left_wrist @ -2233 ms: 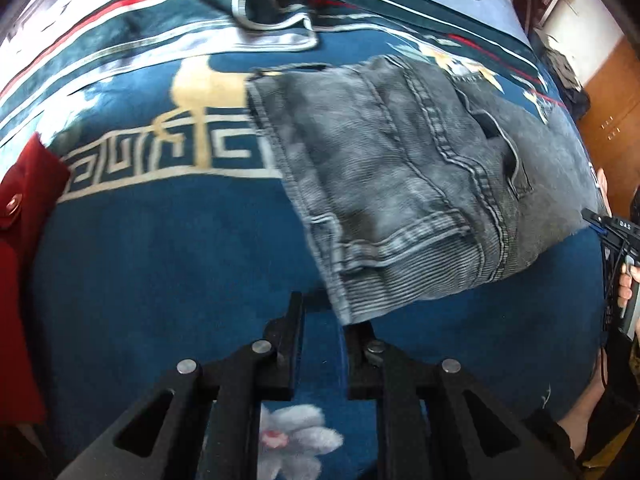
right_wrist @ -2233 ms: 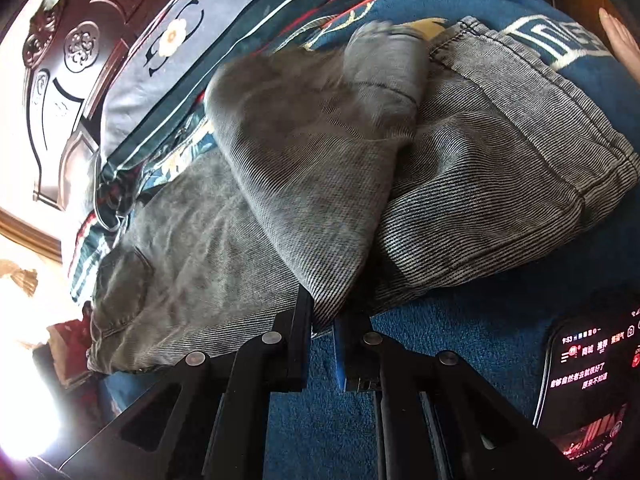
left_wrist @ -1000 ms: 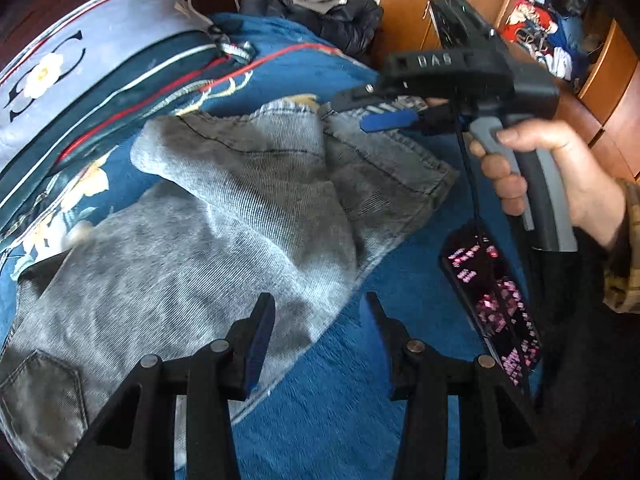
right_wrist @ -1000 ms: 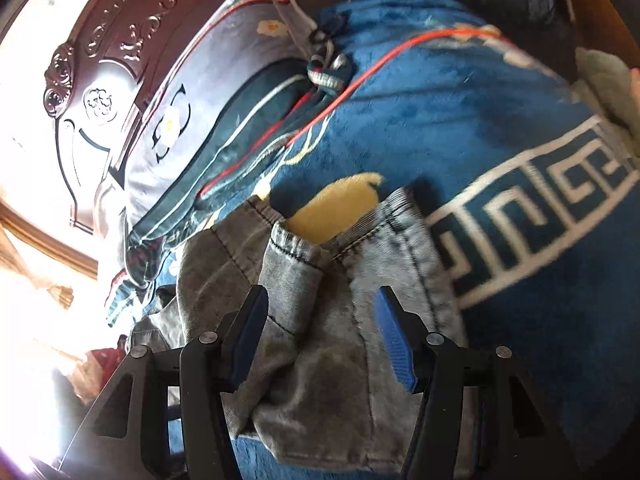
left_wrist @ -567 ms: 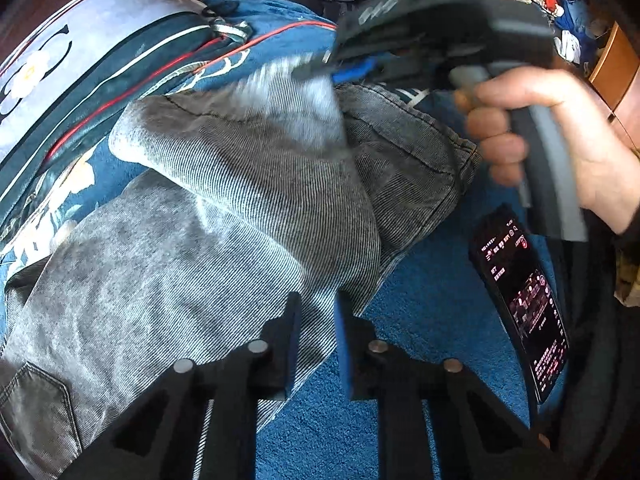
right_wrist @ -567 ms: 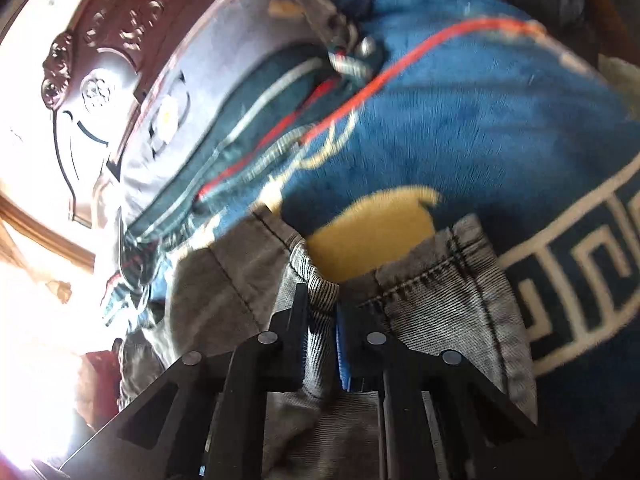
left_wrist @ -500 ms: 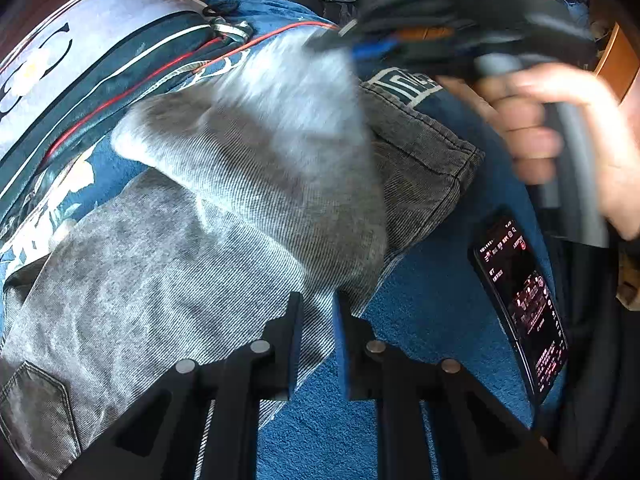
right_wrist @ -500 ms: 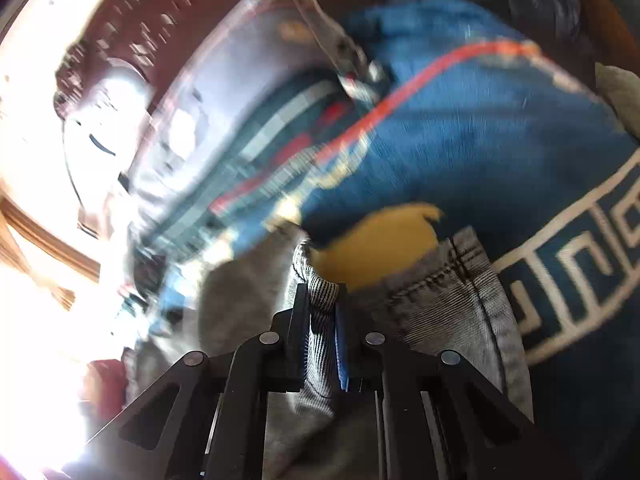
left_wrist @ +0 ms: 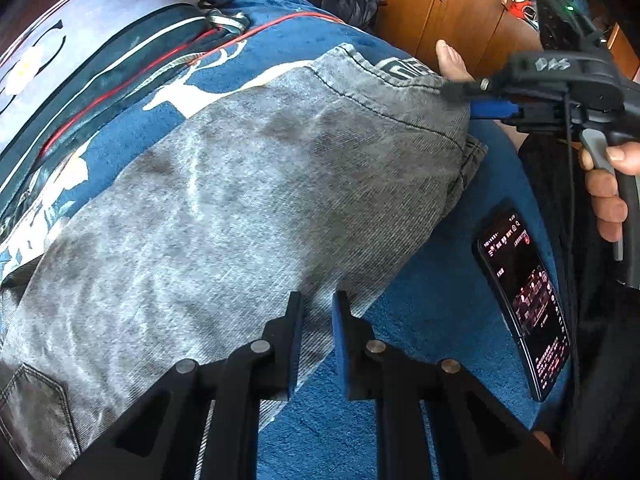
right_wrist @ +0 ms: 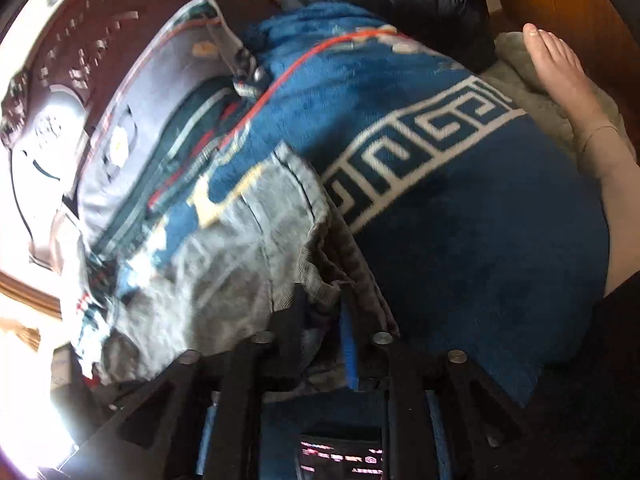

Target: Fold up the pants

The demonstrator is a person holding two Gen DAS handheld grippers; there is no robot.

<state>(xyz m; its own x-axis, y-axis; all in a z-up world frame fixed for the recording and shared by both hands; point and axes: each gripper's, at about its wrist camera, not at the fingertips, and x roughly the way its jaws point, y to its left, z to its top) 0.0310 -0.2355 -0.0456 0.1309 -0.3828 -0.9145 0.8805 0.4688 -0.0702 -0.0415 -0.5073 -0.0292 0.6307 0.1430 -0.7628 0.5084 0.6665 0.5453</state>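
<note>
Grey denim pants [left_wrist: 240, 208] lie on a blue patterned blanket [left_wrist: 432, 312], one leg spread flat over the other. My left gripper [left_wrist: 318, 312] is shut on the near edge of the pants. My right gripper [right_wrist: 322, 300] is shut on the pants' hem corner [right_wrist: 320, 276]; it also shows in the left wrist view [left_wrist: 472, 98], pinching the far right corner of the leg. The waist end with a back pocket [left_wrist: 36, 412] lies at the lower left.
A phone [left_wrist: 524, 296] with a lit screen lies on the blanket right of the pants. A bare foot [right_wrist: 560, 72] rests at the bed's far right. Pillows [left_wrist: 60, 56] and a dark headboard [right_wrist: 80, 20] are at the left; wooden wardrobes [left_wrist: 440, 4] stand behind.
Both grippers closed on the pant leg, and the right one pulled the folded-over leg toward the right, spreading it flat over the other leg.
</note>
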